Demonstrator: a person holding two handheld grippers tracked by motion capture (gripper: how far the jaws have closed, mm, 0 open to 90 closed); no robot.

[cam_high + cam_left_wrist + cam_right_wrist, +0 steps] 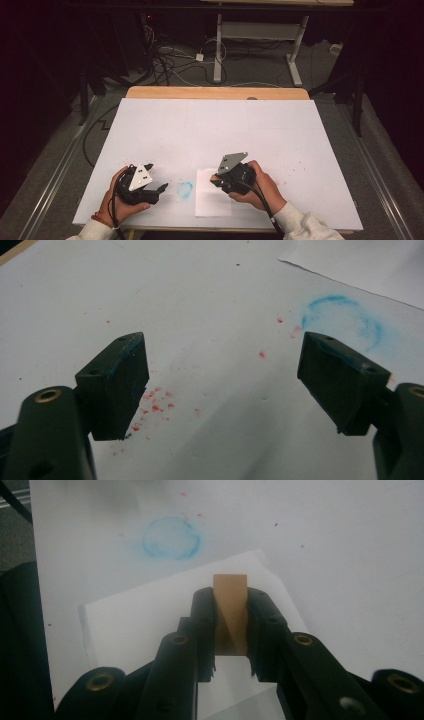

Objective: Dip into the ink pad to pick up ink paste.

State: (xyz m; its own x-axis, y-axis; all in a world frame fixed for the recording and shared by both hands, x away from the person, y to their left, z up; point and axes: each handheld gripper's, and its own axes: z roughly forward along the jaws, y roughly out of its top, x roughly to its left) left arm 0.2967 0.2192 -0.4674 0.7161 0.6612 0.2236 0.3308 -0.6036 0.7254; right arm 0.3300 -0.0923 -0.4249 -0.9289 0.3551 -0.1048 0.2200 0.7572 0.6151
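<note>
The right gripper [231, 625] pinches a tan block [230, 611] over the white paper sheet [150, 620], a blue ring stain [171, 538] just beside it, while the left gripper [222, 385] stands spread over red specks [156, 405].

Two hand-held grippers work above the table — the left gripper [159, 189] and the right gripper [216, 179]. One brown wooden block [230, 614] sits between the right one's jaws. One white sheet of paper [212, 202] lies on the one large white board [215, 130] — which covers one wooden table [215, 93]. One blue ring-shaped smudge [185, 189] marks the board. Small red specks [155, 402] are scattered across it, too many and too faint to count.
</note>
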